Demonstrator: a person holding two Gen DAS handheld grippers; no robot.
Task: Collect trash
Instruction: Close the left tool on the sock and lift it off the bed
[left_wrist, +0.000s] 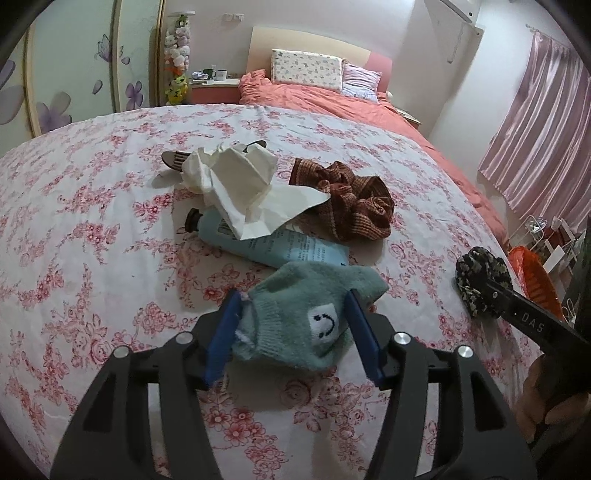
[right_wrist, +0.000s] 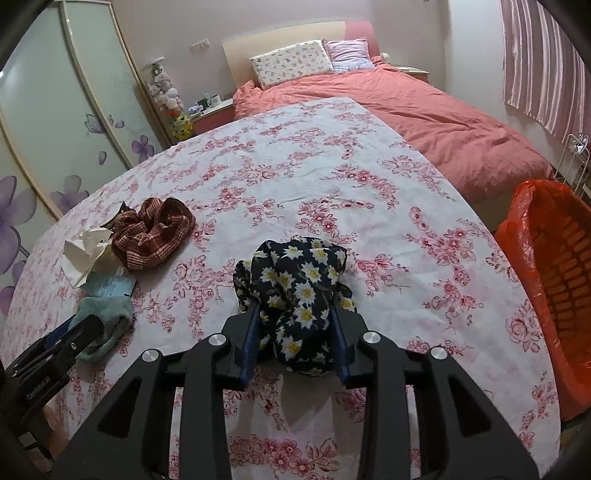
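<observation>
Jaws first: your left gripper (left_wrist: 293, 325) has its blue pads on either side of the teal sock (left_wrist: 303, 317), pressed against its flanks, so it is gripped; the sock's smiley patch faces up. Your right gripper (right_wrist: 295, 332) is closed on the black daisy-print cloth (right_wrist: 295, 291), bunched between its pads just above the desk (right_wrist: 332, 166) (floral pink-and-white cover).

Other items on the desk, left wrist view:
- crumpled white paper (left_wrist: 240, 184), lying over the cap end of a pale blue tube (left_wrist: 273, 247)
- the tube touches the far edge of the sock
- brown knitted cloth (left_wrist: 351, 199) just beside the paper, on its right
- a striped dark item (left_wrist: 177, 160) partly hidden behind the paper (cannot tell what it is)

Orange basket (right_wrist: 554, 288), lined with an orange bag, stands off the desk's right edge, near your right gripper. Pink bed (right_wrist: 424, 122) lies beyond the desk.
</observation>
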